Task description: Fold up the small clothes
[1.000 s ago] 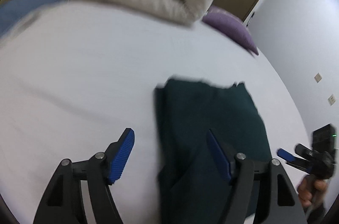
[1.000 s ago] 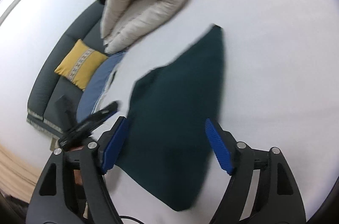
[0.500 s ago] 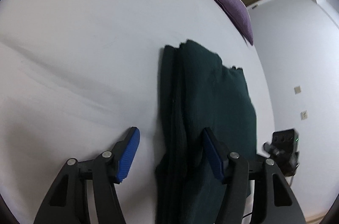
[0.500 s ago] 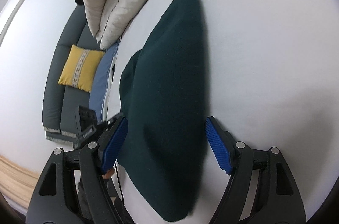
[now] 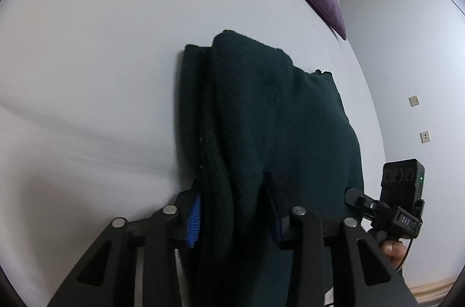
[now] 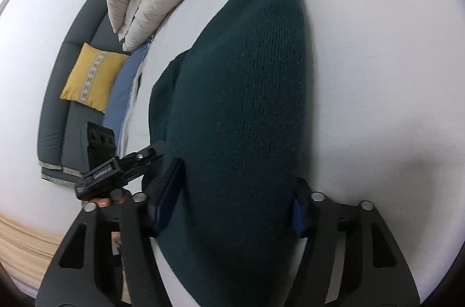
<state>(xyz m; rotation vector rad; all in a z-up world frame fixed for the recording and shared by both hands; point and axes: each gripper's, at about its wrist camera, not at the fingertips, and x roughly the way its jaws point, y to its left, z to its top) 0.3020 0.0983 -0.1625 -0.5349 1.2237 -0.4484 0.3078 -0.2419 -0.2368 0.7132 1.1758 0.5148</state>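
1. Tilting my left gripper point(image 5: 234, 212) down, jaws closing around the dark green knit garment's point(image 5: 279, 115) thick folded edge on the white bed point(image 5: 87, 60).
2. My right gripper point(image 6: 232, 205) angles down likewise, jaws closing astride the garment's near end.

White lettering "GenRobot.AI" on the black body of the left gripper point(image 6: 158, 154), seen from the right wrist. Partial white letters "DAS" on the black body of the right gripper point(image 5: 353, 195), seen from the left wrist.

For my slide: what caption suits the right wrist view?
Right gripper closing around a folded dark green sweater on a white bed.
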